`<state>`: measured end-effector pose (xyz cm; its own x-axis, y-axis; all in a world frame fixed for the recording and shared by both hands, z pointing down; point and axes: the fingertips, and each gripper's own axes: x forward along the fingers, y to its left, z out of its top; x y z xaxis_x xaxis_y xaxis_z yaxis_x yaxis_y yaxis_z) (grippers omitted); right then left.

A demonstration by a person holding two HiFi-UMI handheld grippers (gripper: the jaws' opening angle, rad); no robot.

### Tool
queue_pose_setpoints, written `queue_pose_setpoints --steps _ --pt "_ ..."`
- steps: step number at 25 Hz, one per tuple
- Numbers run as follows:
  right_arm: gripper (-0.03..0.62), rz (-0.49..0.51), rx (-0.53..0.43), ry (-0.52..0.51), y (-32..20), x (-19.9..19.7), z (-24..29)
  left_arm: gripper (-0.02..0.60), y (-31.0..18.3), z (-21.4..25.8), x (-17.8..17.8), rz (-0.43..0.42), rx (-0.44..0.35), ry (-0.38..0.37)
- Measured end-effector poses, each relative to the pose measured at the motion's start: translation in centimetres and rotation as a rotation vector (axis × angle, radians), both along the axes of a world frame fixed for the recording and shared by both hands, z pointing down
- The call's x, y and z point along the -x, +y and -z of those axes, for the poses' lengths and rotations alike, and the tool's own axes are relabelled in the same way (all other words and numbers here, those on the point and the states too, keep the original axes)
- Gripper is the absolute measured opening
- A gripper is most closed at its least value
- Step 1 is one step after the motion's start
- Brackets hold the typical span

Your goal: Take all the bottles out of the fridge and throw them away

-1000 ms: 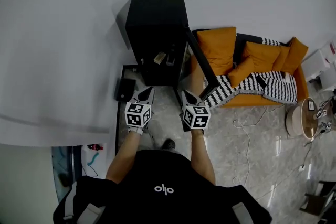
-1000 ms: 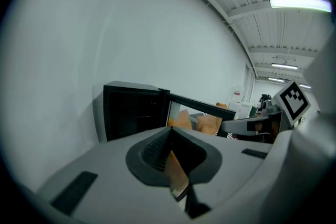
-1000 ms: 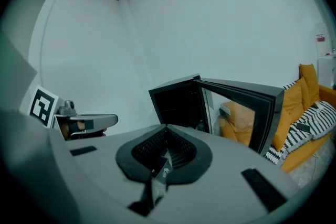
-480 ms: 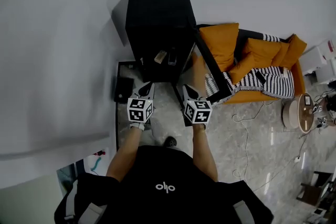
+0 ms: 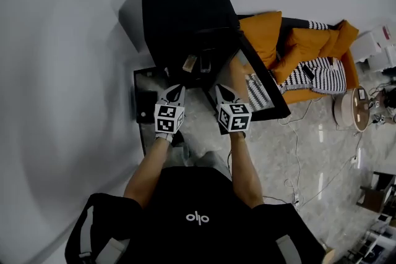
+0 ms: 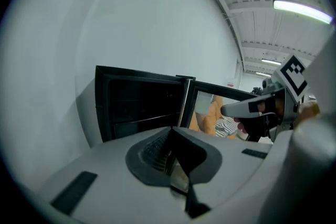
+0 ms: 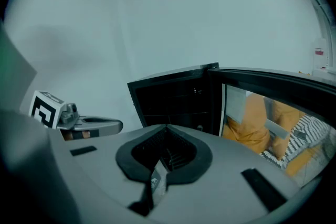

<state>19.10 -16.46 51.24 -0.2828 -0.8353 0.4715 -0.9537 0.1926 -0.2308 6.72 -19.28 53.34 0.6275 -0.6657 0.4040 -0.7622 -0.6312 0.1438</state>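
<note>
Right gripper [image 7: 167,131] closed, empty; open black fridge [image 7: 170,97] ahead.

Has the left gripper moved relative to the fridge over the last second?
Yes. The left gripper has come nearer the open front of the fridge; the gap between them in the head view has shrunk.

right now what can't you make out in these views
- Head view: the items on the fridge shelf are too small to call bottles.
- Head view: the dark thing on the floor beside the fridge is too dim to name.
- Left gripper view: the fridge inside is dark, and the left gripper hides its lower part.
- Right gripper view: the same, behind the right gripper.
</note>
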Motion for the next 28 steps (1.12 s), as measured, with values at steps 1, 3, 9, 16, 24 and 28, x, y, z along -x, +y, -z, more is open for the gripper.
queue_pose_setpoints --steps 1,3,9,16,24,28 --pt "0.008 -0.007 0.001 0.004 -0.5 -0.1 -0.3 0.007 -0.6 -0.3 -0.2 -0.013 -0.003 -0.008" --pt "0.008 -0.021 0.007 0.007 -1.2 -0.3 -0.8 0.008 -1.5 -1.1 -0.7 -0.039 -0.002 -0.027" --pt "0.008 -0.036 0.038 -0.006 -3.0 -1.5 -2.5 0.008 -4.0 -3.3 -2.6 -0.073 0.036 -0.038" --pt "0.008 -0.019 0.084 -0.029 -5.3 -3.4 -6.0 0.013 -6.5 -7.1 -4.5 -0.030 0.080 -0.077" --pt "0.008 0.022 0.043 -0.007 -9.1 -4.1 -14.0 0.134 -10.6 -16.0 -5.5 0.037 0.037 -0.073" --pt "0.008 0.037 0.006 -0.006 -11.7 -3.1 -19.9 0.181 -13.3 -21.8 -5.8 0.058 0.029 -0.044"
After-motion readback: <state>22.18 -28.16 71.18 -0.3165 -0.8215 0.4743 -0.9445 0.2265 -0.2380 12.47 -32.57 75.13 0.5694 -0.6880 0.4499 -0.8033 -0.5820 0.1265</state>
